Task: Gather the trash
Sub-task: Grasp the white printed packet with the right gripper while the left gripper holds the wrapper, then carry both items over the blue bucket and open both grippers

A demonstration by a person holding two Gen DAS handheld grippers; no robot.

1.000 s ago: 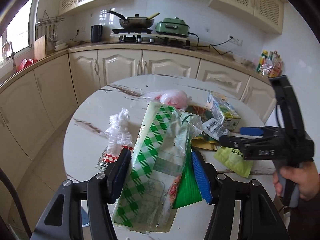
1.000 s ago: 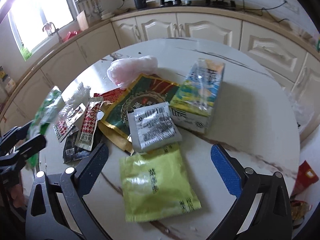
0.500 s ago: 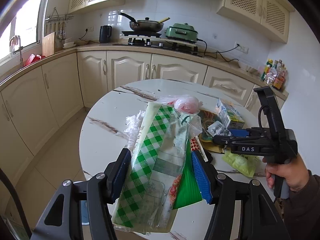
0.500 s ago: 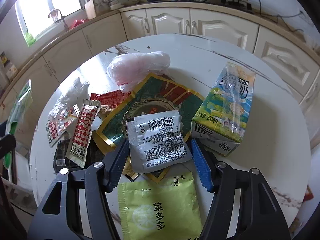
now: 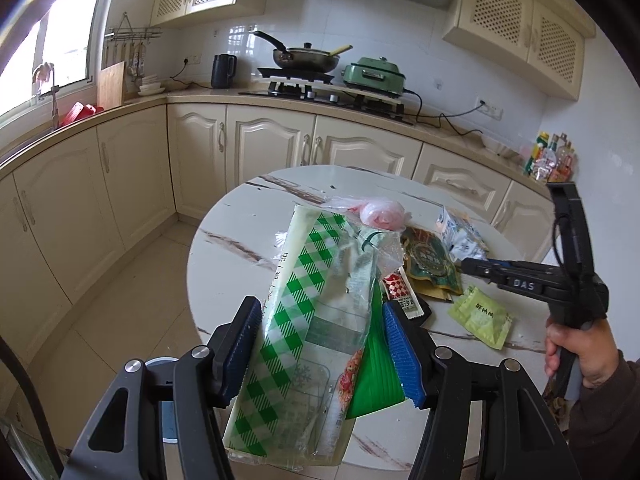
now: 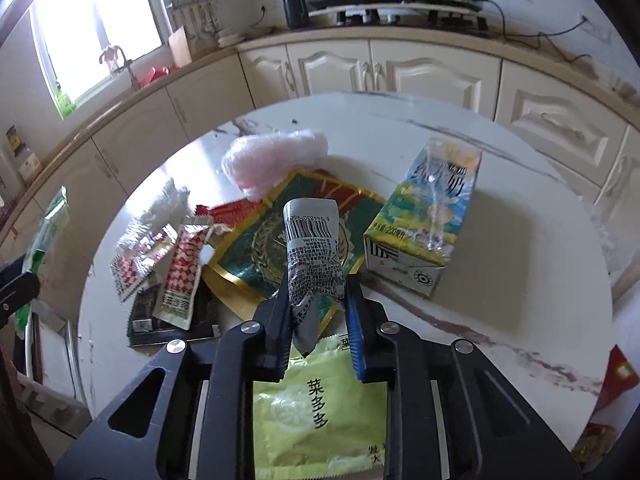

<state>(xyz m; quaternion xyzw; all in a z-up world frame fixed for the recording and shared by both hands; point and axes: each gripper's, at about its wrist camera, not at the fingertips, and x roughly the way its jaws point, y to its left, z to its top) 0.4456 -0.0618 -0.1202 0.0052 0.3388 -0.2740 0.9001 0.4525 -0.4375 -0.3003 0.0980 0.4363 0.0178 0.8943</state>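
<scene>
My left gripper is shut on a bundle of trash: a green-checked plastic bag and a green wrapper, held off the near left edge of the round marble table. My right gripper is closing its jaws on a silver barcode wrapper, which stands crumpled and pinched between the pads. Under it lies a yellow-green packet. In the left wrist view the right gripper reaches in from the right, held by a person's hand.
On the table lie a green-and-gold pouch, a drink carton, a pink plastic bag, red-and-white sachets and clear crumpled plastic. Cream cabinets curve behind. A red wrapper lies beyond the table's right edge.
The right gripper moved forward over the silver wrapper and its jaws closed in, crumpling it upright. The left gripper drew back and up from the table with its bundle.
</scene>
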